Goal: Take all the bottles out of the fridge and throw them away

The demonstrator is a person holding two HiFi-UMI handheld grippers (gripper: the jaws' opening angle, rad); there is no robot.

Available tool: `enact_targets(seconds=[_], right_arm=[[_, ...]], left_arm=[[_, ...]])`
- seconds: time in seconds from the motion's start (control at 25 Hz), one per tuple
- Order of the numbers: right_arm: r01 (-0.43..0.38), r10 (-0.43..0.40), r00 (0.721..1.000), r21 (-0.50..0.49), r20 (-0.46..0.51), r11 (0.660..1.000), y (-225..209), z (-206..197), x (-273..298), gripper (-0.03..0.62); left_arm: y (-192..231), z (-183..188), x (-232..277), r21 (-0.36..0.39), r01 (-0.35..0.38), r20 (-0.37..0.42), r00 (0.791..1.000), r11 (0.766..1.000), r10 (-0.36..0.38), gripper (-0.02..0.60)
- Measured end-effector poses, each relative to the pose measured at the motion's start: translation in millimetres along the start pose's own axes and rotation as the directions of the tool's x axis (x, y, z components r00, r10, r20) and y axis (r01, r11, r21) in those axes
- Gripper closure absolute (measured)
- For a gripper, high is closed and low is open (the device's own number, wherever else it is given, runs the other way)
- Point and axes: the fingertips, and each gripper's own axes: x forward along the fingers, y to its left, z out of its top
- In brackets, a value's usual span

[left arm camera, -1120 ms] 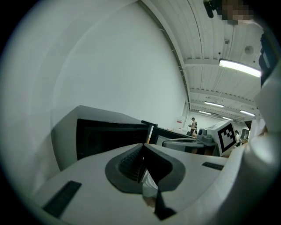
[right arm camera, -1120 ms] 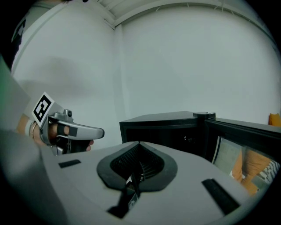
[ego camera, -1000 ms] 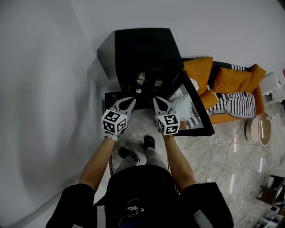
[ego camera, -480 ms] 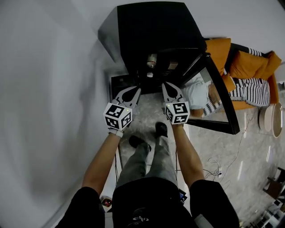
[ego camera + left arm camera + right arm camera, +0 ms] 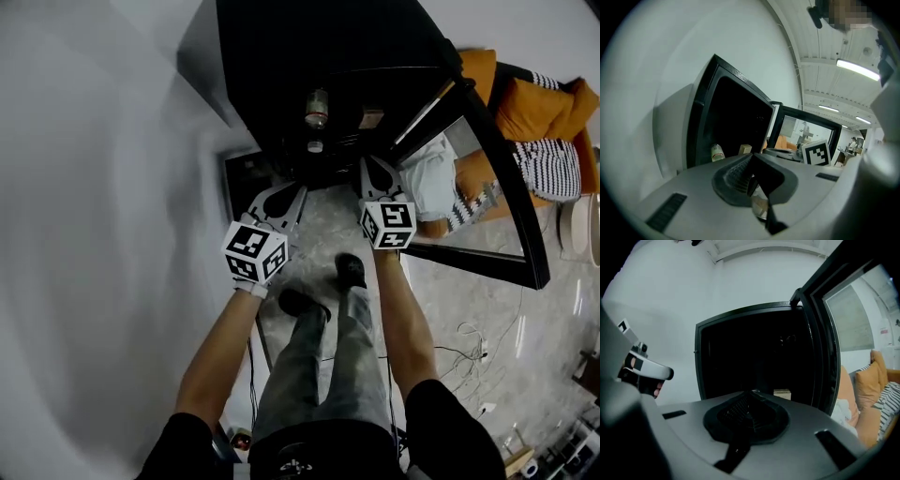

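Over the last second both claws had sunk, and the tall black metal fridge had grown larger in the head view as the person closed in on it. Its black-framed glass door stood swung wide, off to the right of the right claw. I judged this to be the approach to the 1st grab. Nothing had been taken yet, and both claws hung in front of the open cavity rather than inside it.

The left claw was closed tip to tip with nothing between its jaws. The right claw was likewise pinched together and empty, so either would have to spread before taking anything.

The clear plastic bottle with a pale label stood upright inside the fridge. It was ahead of the left claw, a little left of its tips and well apart from them. From the right claw it lay ahead and off to the left. That claw's own view showed only a small tan cardboard box just right of its tips, deep in the dark interior. A 2nd pale round cap sat nearer than the bottle, ahead and between the 2 claws, too small to identify.
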Motion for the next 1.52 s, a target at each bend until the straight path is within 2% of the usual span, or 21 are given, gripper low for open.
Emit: enact_targets(seconds=[0.52,0.8,1.12,1.16,1.32,1.52], right_arm=[[0.069,-0.071,0.997,0.039,0.032,0.997,-38,-51,20,0.586],[0.084,-0.086,0.995,0.030,0.059,0.996,-53,-51,14,0.585],[0.158,-0.159,0.982,0.022,0.098,0.987,-84,-48,25,0.580],[0.158,-0.160,0.982,0.024,0.101,0.987,-87,-49,29,0.562],[0.150,-0.152,0.984,0.028,0.092,0.988,-96,-51,51,0.403],[0.167,-0.165,0.982,-0.008,0.089,0.986,-92,-50,91,0.299]], left_arm=[[-1,-26,62,0.037,0.065,0.029,0.997,0.997,-0.066,0.580],[-8,-39,87,0.047,0.074,0.037,0.996,0.996,-0.076,0.580],[-14,-31,115,0.083,0.075,0.071,0.994,0.994,-0.081,0.580],[-14,-30,118,0.091,0.073,0.079,0.994,0.993,-0.080,0.580],[-13,-26,131,0.115,0.058,0.101,0.992,0.992,-0.070,0.580],[-5,-25,143,0.128,0.034,0.116,0.992,0.991,-0.049,0.580]])
